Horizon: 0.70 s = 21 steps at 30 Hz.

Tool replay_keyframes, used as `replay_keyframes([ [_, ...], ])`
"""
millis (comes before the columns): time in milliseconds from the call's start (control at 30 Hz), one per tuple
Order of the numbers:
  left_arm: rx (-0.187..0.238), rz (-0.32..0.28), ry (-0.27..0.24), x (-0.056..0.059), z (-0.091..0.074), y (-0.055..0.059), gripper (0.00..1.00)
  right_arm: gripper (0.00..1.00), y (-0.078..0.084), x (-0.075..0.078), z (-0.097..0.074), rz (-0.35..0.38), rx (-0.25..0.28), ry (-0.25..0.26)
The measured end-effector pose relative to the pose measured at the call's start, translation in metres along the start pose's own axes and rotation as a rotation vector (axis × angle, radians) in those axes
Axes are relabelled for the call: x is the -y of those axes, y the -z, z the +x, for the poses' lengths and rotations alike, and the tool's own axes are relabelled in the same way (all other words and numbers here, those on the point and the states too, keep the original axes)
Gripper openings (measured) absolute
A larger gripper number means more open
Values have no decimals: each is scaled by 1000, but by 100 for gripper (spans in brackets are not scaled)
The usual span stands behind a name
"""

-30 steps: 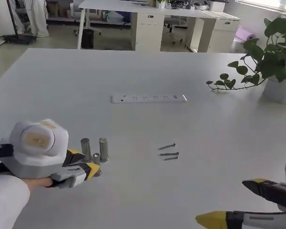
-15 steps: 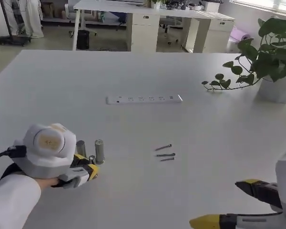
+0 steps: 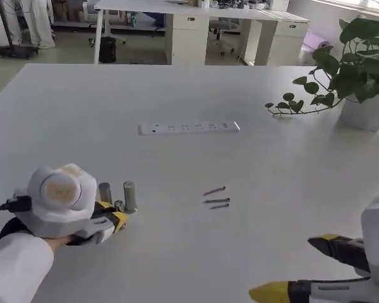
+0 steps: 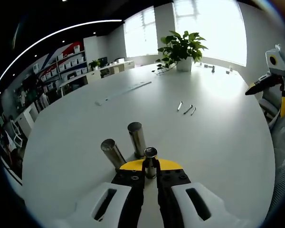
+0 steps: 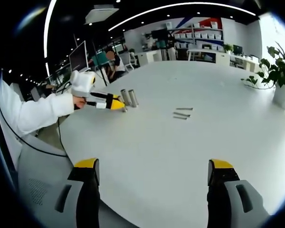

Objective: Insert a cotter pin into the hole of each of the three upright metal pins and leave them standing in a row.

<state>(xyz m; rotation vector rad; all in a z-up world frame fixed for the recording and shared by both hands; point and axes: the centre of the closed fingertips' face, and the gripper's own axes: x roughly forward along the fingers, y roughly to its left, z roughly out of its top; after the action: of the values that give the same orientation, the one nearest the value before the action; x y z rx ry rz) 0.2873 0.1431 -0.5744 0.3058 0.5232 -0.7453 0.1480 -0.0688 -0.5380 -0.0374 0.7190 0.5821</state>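
Left tongs (image 4: pixel 150 167) still pinching nearest metal pin (image 4: pixel 150 153), no shift in last second. Right tongs (image 5: pixel 153 166) spread, idle. Cotter pins (image 3: pixel 215 199) untouched on worktop (image 3: pixel 271 183); insertion not started.

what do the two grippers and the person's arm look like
The left gripper and right gripper both have white plastic bodies and black jaws with yellow tips. A thin black cable trails from the left one. The arm behind it wears a white sleeve.

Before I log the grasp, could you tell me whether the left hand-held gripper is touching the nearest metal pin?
Touching: the left gripper view shows the left hand-held gripper shut on the nearest metal pin.
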Motion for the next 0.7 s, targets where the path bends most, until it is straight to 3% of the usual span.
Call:
replay_keyframes([
  [100,61,-2,40,7,-6,-13,7,93,0,0,0,0,2,-1],
  [167,91,27,69,14,-10,-21,7,93,0,0,1,1,1,2],
  [267,138,-21,129,26,-15,-31,7,93,1,-2,1,-2,-3,-2],
  [300,148,-11,142,26,-15,-32,7,93,1,-2,1,-2,-3,-4],
  [533,191,27,246,56,-23,-46,7,93,3,-6,3,-10,-9,-12],
  [600,199,42,300,68,-25,-48,7,93,3,-6,2,-12,-8,-14],
  [700,187,77,332,83,-27,-46,7,92,3,-7,2,-12,-6,-15],
])
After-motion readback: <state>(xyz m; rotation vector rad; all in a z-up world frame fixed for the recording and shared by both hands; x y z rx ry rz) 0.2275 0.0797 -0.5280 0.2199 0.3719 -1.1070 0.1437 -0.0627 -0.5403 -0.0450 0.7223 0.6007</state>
